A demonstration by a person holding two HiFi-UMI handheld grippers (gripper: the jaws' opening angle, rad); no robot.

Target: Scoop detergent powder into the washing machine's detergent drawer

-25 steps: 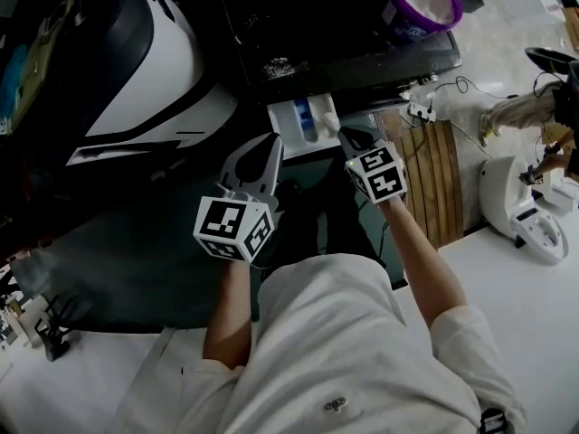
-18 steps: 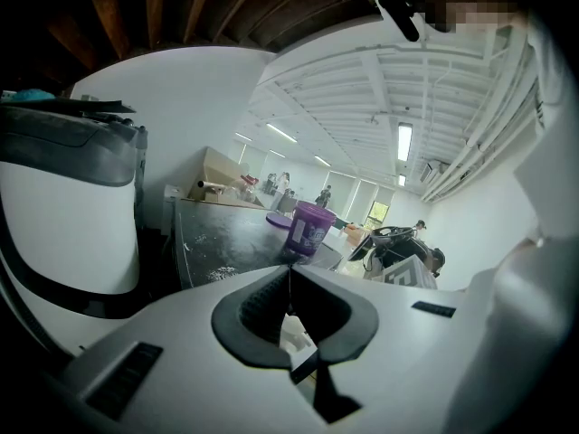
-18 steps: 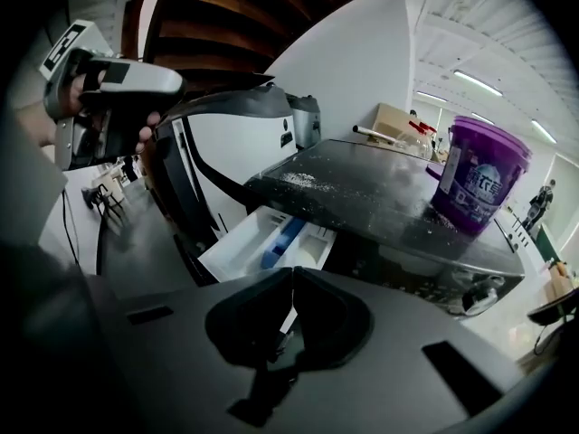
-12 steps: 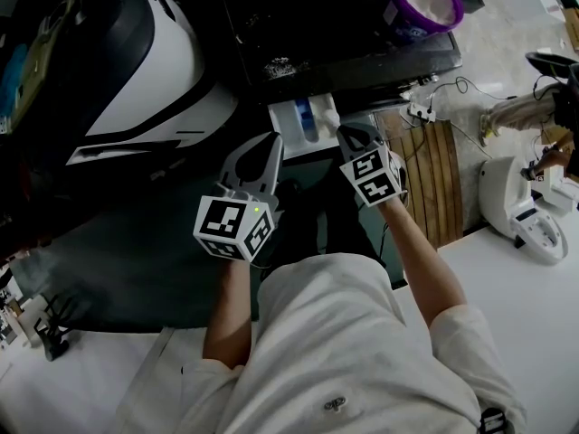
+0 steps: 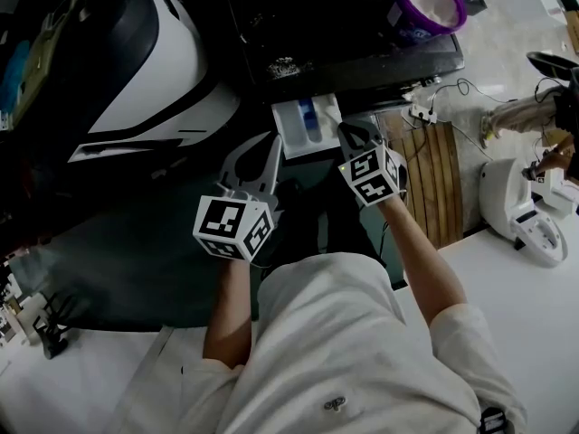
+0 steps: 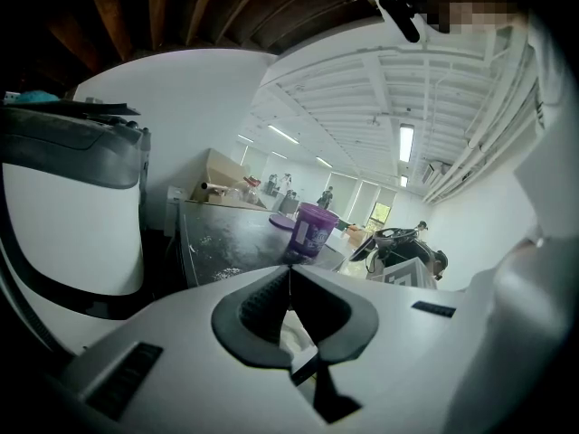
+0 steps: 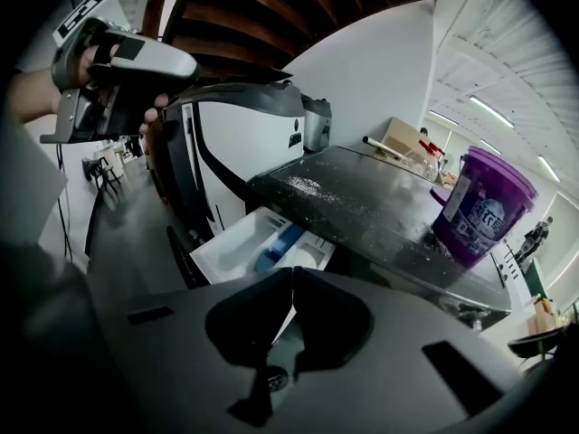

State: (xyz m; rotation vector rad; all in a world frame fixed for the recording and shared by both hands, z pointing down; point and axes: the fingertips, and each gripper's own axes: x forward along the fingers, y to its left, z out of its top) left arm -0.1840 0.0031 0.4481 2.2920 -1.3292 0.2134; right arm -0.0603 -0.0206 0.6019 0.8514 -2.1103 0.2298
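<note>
2 closed tools: left gripper [image 5: 271, 145] and right gripper [image 5: 348, 134]

Each has its jaws fully together, holding nothing. The right tips lie just beside the open white detergent drawer [image 5: 291, 121]; the left tips are near its front. A purple tub [image 7: 479, 208] stands on the washing machine [image 5: 344, 34].

I can read no text from here. The purple tub [image 7: 481, 208] carries a label with white print, but it is too blurred for me to make out. A small dark mark on the white appliance [image 7: 244, 152] is likewise illegible.
</note>
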